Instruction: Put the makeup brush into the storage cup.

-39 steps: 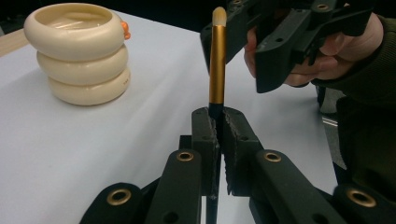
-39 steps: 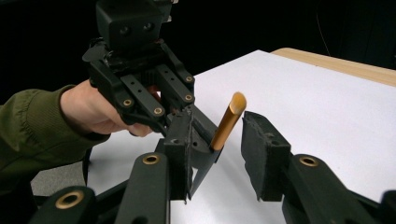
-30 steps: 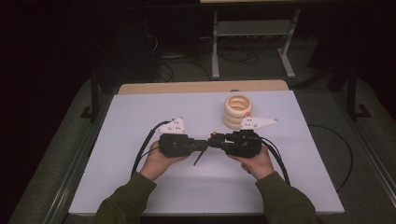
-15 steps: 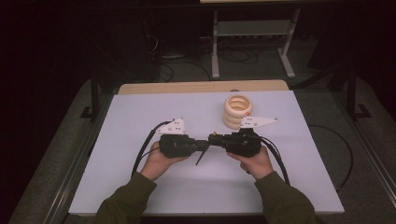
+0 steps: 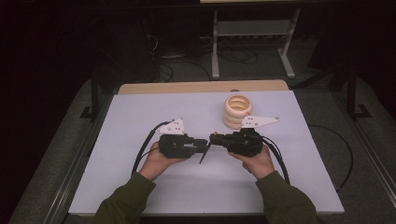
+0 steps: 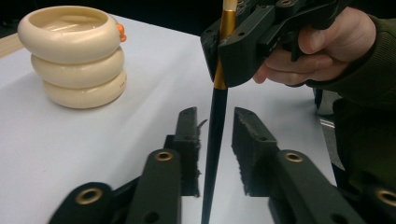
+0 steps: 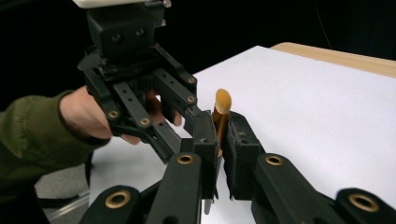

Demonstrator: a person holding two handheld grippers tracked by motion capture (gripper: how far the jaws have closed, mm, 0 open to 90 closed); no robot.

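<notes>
Left gripper view: the right gripper (image 6: pixel 224 51) clamps a pen (image 6: pixel 215 121) at its gold band; the left gripper's (image 6: pixel 215 140) jaws, just opening, flank the black barrel above mid-table (image 5: pixel 140 112).

Three stacked cream rings (image 5: pixel 237 111) on white table (image 5: pixel 140 121).

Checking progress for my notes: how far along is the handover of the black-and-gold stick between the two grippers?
Done: the right gripper is clamped on the gold end of the stick. In hand: the left gripper has just been opening its jaws, with the black shaft between them but the pads apart from it. Left: the left gripper has to back away. The stack of cream rings stands untouched.
</notes>
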